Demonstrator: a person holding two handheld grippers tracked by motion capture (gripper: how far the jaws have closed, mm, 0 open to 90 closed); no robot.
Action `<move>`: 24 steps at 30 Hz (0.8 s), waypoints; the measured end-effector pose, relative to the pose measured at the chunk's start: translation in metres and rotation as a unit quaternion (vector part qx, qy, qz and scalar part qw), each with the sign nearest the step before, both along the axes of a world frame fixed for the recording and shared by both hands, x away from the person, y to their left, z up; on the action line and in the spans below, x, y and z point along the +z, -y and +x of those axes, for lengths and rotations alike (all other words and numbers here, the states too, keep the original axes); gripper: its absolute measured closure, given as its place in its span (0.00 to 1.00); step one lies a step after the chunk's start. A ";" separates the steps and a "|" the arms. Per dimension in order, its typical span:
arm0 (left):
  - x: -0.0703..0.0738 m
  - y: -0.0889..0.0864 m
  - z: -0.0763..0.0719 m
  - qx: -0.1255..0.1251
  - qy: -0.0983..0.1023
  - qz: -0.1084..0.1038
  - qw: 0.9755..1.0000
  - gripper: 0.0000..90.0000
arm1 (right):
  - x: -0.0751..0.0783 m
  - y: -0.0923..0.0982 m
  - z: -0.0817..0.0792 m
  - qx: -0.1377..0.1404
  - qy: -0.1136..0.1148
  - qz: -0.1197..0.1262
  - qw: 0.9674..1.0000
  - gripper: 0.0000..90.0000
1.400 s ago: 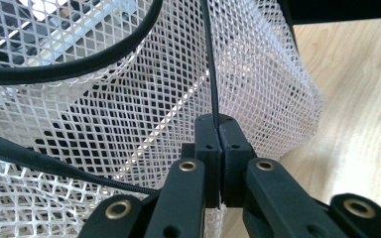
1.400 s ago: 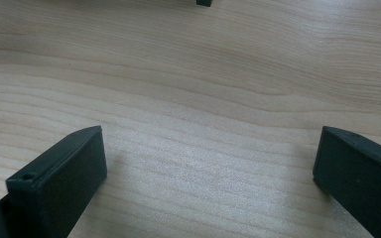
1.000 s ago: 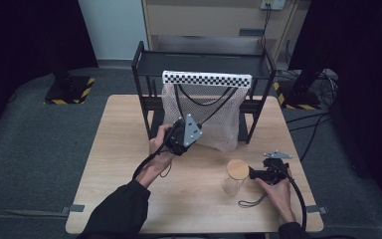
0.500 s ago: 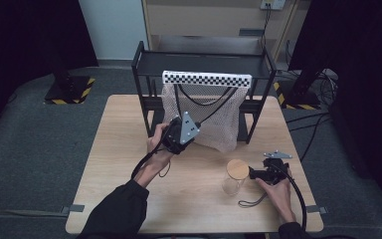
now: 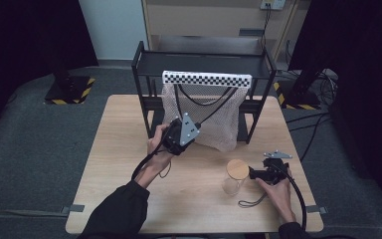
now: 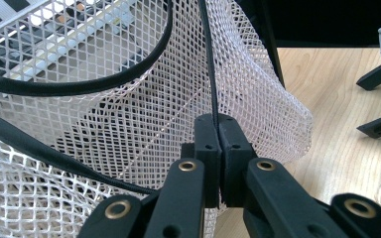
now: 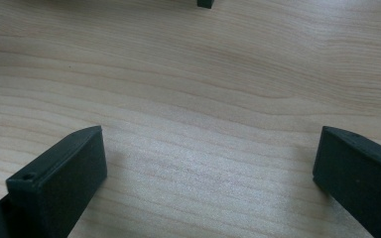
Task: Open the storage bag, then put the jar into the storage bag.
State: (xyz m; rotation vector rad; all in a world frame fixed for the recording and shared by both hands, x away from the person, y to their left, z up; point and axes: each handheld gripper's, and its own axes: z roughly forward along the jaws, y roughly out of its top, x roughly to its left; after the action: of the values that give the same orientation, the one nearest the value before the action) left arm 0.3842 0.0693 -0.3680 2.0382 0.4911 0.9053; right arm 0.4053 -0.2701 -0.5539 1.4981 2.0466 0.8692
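A white mesh bag [image 5: 214,117] with black handles hangs from a checkered bar on a black rack [image 5: 204,62]. My left gripper [image 5: 188,128] is at the bag's front left. In the left gripper view it [image 6: 219,144] is shut on a thin black handle strap [image 6: 211,64] against the mesh [image 6: 104,114]. A glass jar with a wooden lid [image 5: 237,175] stands on the table at the right. My right gripper [image 5: 258,174] rests just right of the jar. Its jaws stand wide open [image 7: 208,163] over bare wood.
The wooden table [image 5: 124,149] has free room at the left and front. A cable [image 5: 251,201] loops on the table near the right hand. The rack's legs stand behind the bag. Dark floor surrounds the table.
My left gripper has turned and lifted slightly at the bag's front. The right hand and the jar have stayed where they were.
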 end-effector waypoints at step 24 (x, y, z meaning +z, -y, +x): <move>-0.008 -0.007 0.002 -0.001 -0.012 -0.032 0.999 0.97 | 0.003 0.000 0.001 0.010 -0.010 -0.002 1.000 0.06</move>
State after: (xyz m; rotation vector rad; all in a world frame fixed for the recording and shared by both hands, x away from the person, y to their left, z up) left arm 0.3863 0.0765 -0.3760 1.9926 0.5236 0.8549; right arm 0.4067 -0.2703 -0.5504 1.4925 2.0790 0.8611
